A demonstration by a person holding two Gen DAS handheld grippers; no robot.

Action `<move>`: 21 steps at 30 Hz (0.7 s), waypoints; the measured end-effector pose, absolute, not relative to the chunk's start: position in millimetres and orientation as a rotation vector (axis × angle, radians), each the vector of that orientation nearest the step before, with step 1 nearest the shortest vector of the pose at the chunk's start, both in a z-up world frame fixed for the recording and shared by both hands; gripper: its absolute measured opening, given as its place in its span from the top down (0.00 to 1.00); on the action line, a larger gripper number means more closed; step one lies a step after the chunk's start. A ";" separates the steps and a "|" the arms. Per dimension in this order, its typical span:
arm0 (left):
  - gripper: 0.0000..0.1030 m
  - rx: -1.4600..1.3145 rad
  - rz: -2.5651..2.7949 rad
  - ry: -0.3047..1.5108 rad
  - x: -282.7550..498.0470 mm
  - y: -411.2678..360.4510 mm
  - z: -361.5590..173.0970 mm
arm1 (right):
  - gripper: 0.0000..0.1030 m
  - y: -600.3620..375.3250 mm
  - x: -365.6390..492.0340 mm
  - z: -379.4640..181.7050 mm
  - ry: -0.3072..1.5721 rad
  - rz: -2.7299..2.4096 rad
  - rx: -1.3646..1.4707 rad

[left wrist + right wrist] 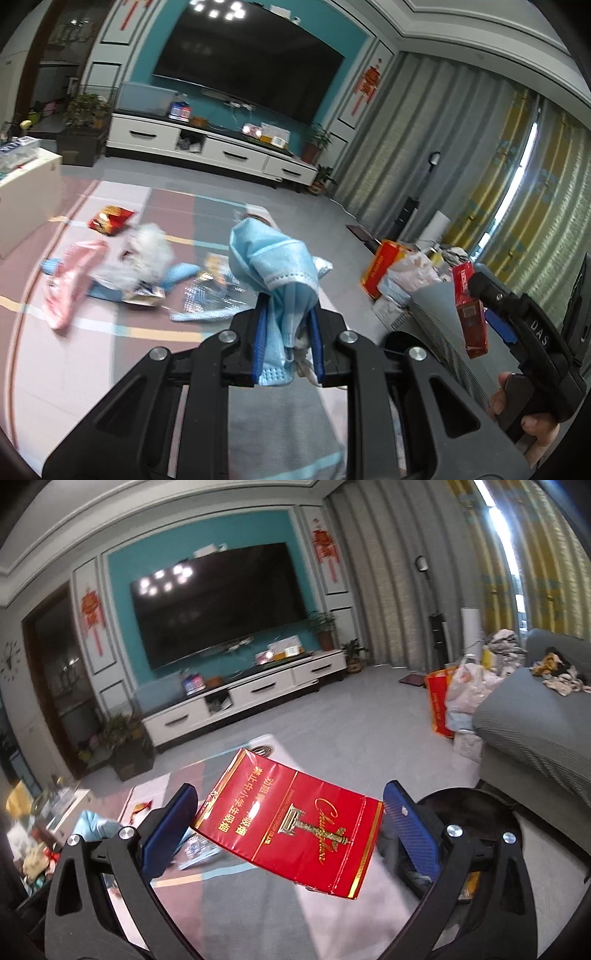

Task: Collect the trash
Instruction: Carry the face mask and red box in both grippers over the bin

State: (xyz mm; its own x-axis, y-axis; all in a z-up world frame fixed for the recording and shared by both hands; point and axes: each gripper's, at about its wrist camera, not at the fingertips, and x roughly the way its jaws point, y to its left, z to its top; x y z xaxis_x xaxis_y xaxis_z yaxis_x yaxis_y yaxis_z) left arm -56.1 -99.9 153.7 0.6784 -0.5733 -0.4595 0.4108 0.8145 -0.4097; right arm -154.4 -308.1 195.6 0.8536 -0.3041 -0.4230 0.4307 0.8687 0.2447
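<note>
left tongs (286,325) clamped narrow on a blue mask (275,266): crumpled, pleated, folded over itself, bulk rising above the pads, one end hanging below them. right tongs (290,812) hold a red pack (291,823) by its edges, pads apart at pack width; glossy, gold lettering, slightly dented, tilted. in the left view the pack sits right of the left tongs. litter (110,266) on the mat (44,354) beyond and left of the left tongs, blurred.
</note>
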 end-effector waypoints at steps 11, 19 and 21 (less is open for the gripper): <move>0.80 -0.221 -0.709 0.682 -75.2 -204.5 151.2 | 0.04 -375.3 -193.6 180.9 0.385 -0.590 0.424; 0.80 -0.181 -0.763 0.765 -73.2 -250.4 133.5 | 0.04 -404.8 -207.6 157.9 0.425 -0.639 0.508; 0.80 -0.189 -0.782 0.787 -69.0 -261.4 129.6 | 0.04 -413.3 -210.0 150.5 0.440 -0.654 0.533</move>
State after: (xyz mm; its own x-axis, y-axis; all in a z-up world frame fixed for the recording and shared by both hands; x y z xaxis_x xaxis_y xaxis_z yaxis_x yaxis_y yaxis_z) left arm -69.0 -261.4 129.6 0.4469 -0.6935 -0.5651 0.5599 0.7095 -0.4280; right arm -210.0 -413.3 150.5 0.7123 -0.4509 -0.5380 0.6683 0.6700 0.3233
